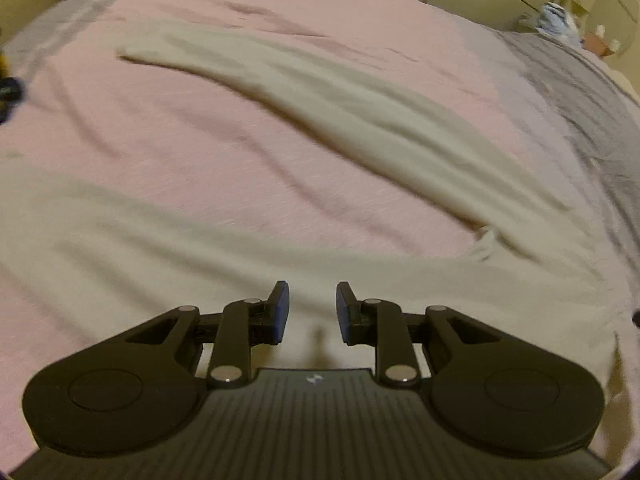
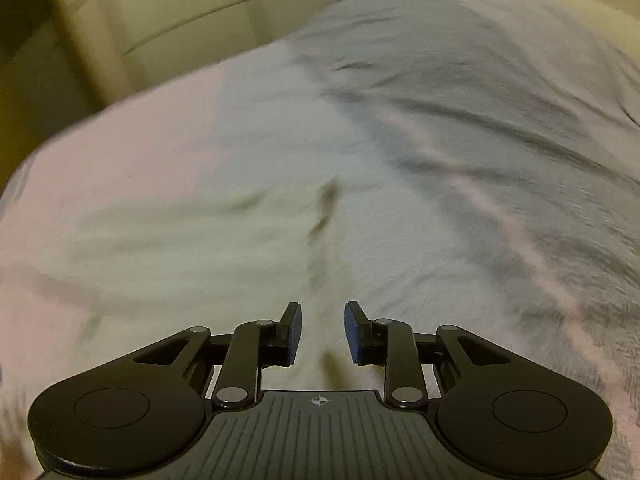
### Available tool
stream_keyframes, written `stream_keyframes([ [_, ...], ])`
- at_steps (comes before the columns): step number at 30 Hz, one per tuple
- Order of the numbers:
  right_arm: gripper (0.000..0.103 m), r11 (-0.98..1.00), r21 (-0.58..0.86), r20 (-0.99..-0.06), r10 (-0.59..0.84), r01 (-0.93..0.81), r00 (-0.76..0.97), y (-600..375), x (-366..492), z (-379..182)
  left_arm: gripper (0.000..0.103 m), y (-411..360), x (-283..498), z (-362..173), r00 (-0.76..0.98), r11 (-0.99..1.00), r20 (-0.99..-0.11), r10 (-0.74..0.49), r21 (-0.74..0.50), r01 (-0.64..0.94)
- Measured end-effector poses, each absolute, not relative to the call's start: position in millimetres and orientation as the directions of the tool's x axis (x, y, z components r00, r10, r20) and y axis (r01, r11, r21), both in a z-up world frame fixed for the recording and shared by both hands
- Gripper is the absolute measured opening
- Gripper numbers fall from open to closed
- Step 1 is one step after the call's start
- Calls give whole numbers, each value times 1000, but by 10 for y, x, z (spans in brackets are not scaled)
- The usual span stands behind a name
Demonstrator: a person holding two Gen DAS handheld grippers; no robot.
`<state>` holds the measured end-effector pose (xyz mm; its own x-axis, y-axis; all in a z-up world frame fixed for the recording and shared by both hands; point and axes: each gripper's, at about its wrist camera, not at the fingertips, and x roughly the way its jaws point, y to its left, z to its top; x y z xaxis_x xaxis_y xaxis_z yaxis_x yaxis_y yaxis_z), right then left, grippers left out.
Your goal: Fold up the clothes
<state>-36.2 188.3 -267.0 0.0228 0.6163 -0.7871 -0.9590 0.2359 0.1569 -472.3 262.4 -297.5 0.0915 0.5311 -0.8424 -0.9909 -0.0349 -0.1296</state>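
Pink-and-grey bed [image 1: 240,128], one cream garment [image 1: 360,120] spread out; two grippers, left gripper [image 1: 311,312] and right gripper [image 2: 322,334], both released, empty.

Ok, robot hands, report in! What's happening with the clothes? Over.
Left gripper open, empty. Right gripper open, empty. White garment spread unfolded on pink bedsheet. Nothing in the way.
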Motion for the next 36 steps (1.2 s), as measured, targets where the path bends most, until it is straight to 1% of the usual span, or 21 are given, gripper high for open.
stream_keyframes([
  [1, 28, 217, 123, -815, 579, -968, 27, 1815, -477, -2775, 23, 2576, -4797, -3018, 73, -46, -852, 518, -113, -992],
  [4, 28, 292, 75, -825, 556, -953, 106, 1645, -599, -2840, 22, 2440, -5031, -3127, 22, -82, -878, 477, -70, -994],
  [6, 28, 347, 45, -826, 541, -937, 160, 1533, -670, -2871, 23, 2383, -5171, -3100, 33, -78, -863, 504, -84, -993],
  [7, 28, 374, 30, -826, 532, -927, 187, 1477, -706, -2887, 24, 2355, -5241, -3084, 40, -75, -854, 519, -92, -993],
  [8, 28, 380, 45, -817, 547, -924, 185, 1444, -765, -2847, 29, 2361, -5285, -3140, 36, -70, -862, 505, -83, -994],
  [10, 35, 369, 64, -838, 525, -927, 151, 1441, -895, -2896, 30, 2381, -5366, -3270, 26, -59, -882, 471, -61, -996],
  [12, 36, 381, -11, -899, 402, -924, 176, 1551, -1021, -3105, 30, 2396, -5467, -3344, 25, -80, -911, 412, -63, -995],
  [13, 36, 401, -51, -908, 362, -915, 209, 1564, -1095, -3117, 29, 2369, -5507, -3276, 49, -75, -910, 412, -87, -993],
  [14, 36, 419, -50, -905, 365, -907, 218, 1541, -1163, -3032, 29, 2335, -5537, -3177, 69, -60, -905, 419, -103, -993],
  [16, 36, 442, 17, -895, 407, -897, 183, 1432, -1318, -2724, 29, 2239, -5582, -2937, 76, -29, -901, 427, -97, -995],
  [19, 38, 486, 59, -914, 378, -872, 149, 1374, -1588, -2377, 30, 2099, -5665, -2572, 77, 6, -913, 400, -81, -997],
  [20, 40, 486, 73, -915, 380, -871, 135, 1328, -1693, -2271, 31, 2056, -5708, -2461, 78, 12, -913, 401, -80, -997],
  [22, 47, 478, 104, -914, 391, -872, 105, 1222, -1909, -2063, 31, 1955, -5779, -2214, 75, 25, -912, 403, -71, -997],
  [23, 50, 473, 102, -915, 389, -875, 104, 1185, -2021, -1970, 32, 1903, -5800, -2107, 75, 34, -912, 404, -67, -997],
  [28, 51, 437, 84, -912, 396, -895, 108, 1023, -2480, -1647, 36, 1726, -6009, -1664, 59, 59, -905, 421, -38, -998],
  [30, 51, 424, 81, -909, 403, -902, 108, 952, -2648, -1526, 37, 1700, -6021, -1584, 64, 70, -899, 433, -38, -997],
  [33, 52, 411, 64, -901, 415, -910, 124, 872, -2822, -1371, 41, 1664, -6033, -1469, 74, 87, -889, 451, -38, -995],
  [36, 53, 408, 58, -892, 431, -911, 136, 822, -2946, -1235, 42, 1629, -6045, -1355, 83, 104, -879, 469, -39, -994],
])
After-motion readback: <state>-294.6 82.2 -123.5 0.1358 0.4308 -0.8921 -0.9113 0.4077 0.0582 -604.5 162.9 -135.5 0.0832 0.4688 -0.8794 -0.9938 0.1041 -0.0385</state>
